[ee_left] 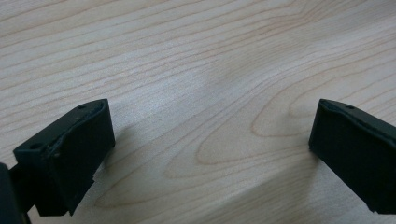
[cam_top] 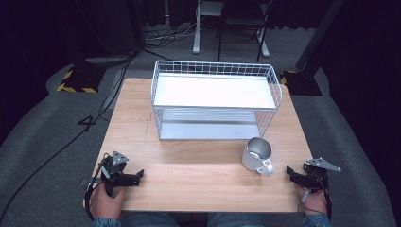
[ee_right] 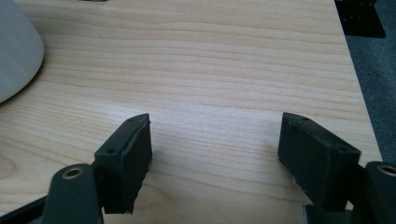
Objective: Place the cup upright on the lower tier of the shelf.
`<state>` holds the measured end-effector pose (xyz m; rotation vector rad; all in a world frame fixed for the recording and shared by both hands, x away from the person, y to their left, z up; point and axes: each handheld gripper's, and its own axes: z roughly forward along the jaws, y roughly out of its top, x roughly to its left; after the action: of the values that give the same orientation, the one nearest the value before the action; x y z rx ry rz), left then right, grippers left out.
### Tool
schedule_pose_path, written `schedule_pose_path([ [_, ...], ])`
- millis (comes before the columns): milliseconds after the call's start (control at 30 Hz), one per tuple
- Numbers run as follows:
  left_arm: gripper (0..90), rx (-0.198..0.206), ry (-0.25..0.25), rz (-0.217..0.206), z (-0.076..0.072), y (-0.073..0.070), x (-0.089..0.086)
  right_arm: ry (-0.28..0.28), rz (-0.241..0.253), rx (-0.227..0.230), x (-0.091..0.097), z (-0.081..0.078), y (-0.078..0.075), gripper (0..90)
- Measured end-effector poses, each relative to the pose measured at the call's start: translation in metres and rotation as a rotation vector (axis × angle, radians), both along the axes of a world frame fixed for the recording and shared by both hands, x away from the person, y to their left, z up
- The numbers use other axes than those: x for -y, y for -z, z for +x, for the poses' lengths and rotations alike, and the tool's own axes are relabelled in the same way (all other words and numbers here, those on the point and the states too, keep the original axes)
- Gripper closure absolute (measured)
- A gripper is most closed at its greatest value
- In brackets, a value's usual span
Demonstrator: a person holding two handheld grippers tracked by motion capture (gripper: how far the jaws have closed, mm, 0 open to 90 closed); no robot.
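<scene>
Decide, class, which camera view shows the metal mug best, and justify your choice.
The high view: the mug stands whole and upright on the table in front of the wire rack, handle toward the right gripper. The right gripper view catches a pale slice of its wall at the left edge. The left gripper view shows bare tabletop between open jaws.

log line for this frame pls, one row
left gripper: open, empty, near table edge | right gripper: open, empty, beside mug | mug: upright on table, before wire rack

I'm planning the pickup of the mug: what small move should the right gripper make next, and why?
Probably ease the right gripper forward and left toward the mug. Its jaws stand open with only bare table between them, and the mug's handle points toward it, just apart.
</scene>
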<state>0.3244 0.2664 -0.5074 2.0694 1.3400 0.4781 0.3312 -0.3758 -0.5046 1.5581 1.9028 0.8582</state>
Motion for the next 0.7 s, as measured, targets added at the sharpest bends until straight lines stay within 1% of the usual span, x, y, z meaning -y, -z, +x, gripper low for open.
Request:
schedule_pose_path([
  [367, 0.5, 0.000, 0.000, 0.000, 0.000, 0.000, 0.000, 0.002, 0.000, 0.002, 0.000, 0.000, 0.000, 26.8],
  [400, 0.5, 0.000, 0.000, 0.000, 0.000, 0.000, 0.000, 0.003, 0.000, 0.002, 0.000, 0.000, 0.000, 27.6],
  [433, 0.5, 0.002, 0.000, 0.001, 0.000, 0.000, 0.000, 0.007, -0.002, 0.006, 0.000, -0.001, 0.000, 31.4],
  [467, 0.5, 0.002, 0.000, 0.001, 0.000, 0.000, 0.000, 0.007, -0.002, 0.006, 0.000, -0.001, 0.000, 31.4],
  [500, 0.5, 0.002, 0.000, 0.001, 0.000, 0.000, 0.000, 0.013, 0.003, -0.004, 0.001, -0.002, -0.002, 33.6],
  [567, 0.5, 0.000, 0.000, 0.001, 0.000, 0.000, 0.000, 0.013, 0.010, -0.009, 0.002, -0.002, -0.003, 33.7],
  [600, 0.5, -0.001, 0.000, 0.001, 0.000, 0.000, 0.000, 0.013, 0.023, -0.002, 0.001, -0.004, -0.005, 34.0],
  [633, 0.5, -0.001, 0.000, 0.001, 0.000, 0.000, 0.000, 0.013, 0.023, -0.002, 0.001, -0.004, -0.005, 34.0],
  [700, 0.5, 0.001, 0.001, 0.002, 0.000, 0.000, 0.000, -0.003, 0.027, 0.008, -0.001, -0.008, -0.012, 34.0],
])
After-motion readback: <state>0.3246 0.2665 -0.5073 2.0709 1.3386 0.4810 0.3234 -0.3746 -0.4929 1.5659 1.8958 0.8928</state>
